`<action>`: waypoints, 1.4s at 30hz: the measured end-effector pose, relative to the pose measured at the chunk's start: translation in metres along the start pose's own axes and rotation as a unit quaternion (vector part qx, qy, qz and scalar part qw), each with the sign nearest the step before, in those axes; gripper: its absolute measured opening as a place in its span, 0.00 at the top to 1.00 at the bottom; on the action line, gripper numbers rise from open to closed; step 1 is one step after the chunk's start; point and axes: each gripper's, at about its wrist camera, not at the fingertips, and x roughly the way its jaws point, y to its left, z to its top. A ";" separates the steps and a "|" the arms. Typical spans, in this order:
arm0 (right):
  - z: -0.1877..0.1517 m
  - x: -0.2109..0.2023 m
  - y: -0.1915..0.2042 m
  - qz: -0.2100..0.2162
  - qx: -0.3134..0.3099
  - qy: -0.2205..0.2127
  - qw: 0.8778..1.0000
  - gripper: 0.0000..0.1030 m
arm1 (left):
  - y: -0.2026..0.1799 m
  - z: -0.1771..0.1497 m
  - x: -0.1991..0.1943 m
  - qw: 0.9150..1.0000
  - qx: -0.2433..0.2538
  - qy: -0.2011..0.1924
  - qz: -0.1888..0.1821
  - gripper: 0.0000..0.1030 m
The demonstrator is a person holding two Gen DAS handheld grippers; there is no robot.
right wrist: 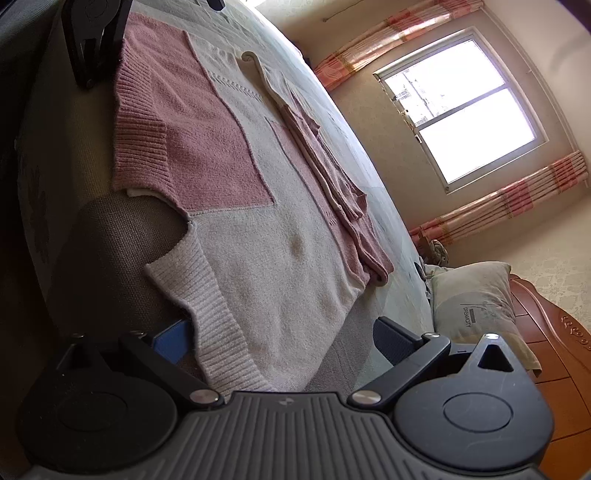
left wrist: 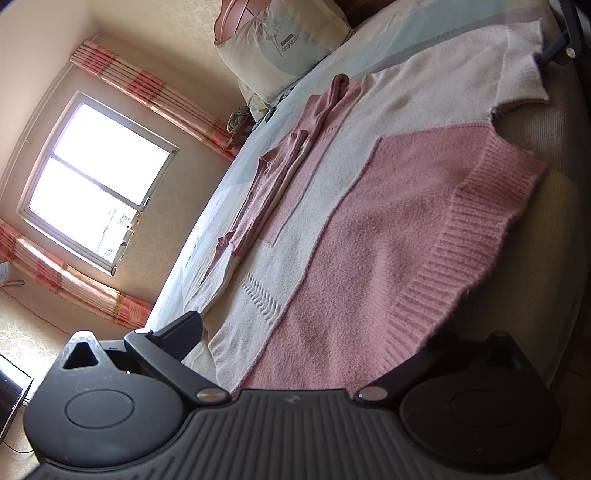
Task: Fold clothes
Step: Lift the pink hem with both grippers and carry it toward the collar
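Black and ribbed, the left gripper [left wrist: 325, 354] filled the bottom of the left wrist view, its jaws spread wide with the pink ribbed hem of the sweater [left wrist: 369, 221] lying between them; nothing was pinched that could be seen. That pink and cream sweater lay flat across the bed [left wrist: 532, 122], hem towards the camera, one cream cuff reaching to the far upper right, where a dark part of the right gripper [left wrist: 561, 48] showed at the bed's edge. One sleeve was folded in along the far side of the sweater as a long pink strip. Beyond it a pillow [left wrist: 280, 44] leaned against a wooden headboard [left wrist: 236, 11], and a bright window [left wrist: 96, 177] with striped pink curtains [left wrist: 147, 88] stood in the wall at left. From the right wrist view, the right gripper [right wrist: 284, 343] sat lowest in frame, jaws likewise parted wide, the cream ribbed cuff of the sweater [right wrist: 258, 240] passing between them over the blue inner face of one finger; whether the cuff touched the pads could not be told. At top left the left gripper [right wrist: 92, 44] hung over the pink hem. The pillow [right wrist: 476, 302], the headboard [right wrist: 554, 332] and the window [right wrist: 465, 99] lay to the right.
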 end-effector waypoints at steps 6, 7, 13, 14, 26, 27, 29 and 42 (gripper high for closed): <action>0.017 0.014 0.011 -0.028 0.007 -0.022 0.999 0.00 | -0.003 0.004 0.001 1.000 0.017 -0.003 0.003 0.01; 0.020 0.017 0.012 -0.033 0.010 -0.026 0.999 0.00 | -0.001 0.001 0.001 1.000 0.021 0.000 0.005 0.01; 0.003 0.019 0.001 -0.043 -0.002 -0.014 0.999 0.00 | 0.006 -0.016 0.001 0.999 0.041 0.016 0.021 0.00; -0.002 0.020 -0.001 -0.047 -0.001 -0.007 0.999 0.00 | 0.007 -0.019 0.002 0.999 0.044 0.019 0.024 0.00; 0.013 0.033 0.003 -0.057 -0.008 -0.017 0.998 0.00 | -0.001 -0.005 0.012 0.994 0.102 0.011 0.043 0.00; 0.011 0.033 0.001 -0.055 -0.008 -0.016 0.998 0.00 | 0.002 -0.010 0.013 0.994 0.103 0.015 0.044 0.00; 0.003 0.033 -0.004 -0.051 -0.003 -0.013 0.999 0.00 | 0.009 -0.019 0.016 0.994 0.098 0.026 0.049 0.00; 0.000 0.036 -0.006 -0.055 0.009 0.010 0.998 0.02 | -0.004 -0.016 0.022 0.990 0.139 0.020 0.018 0.30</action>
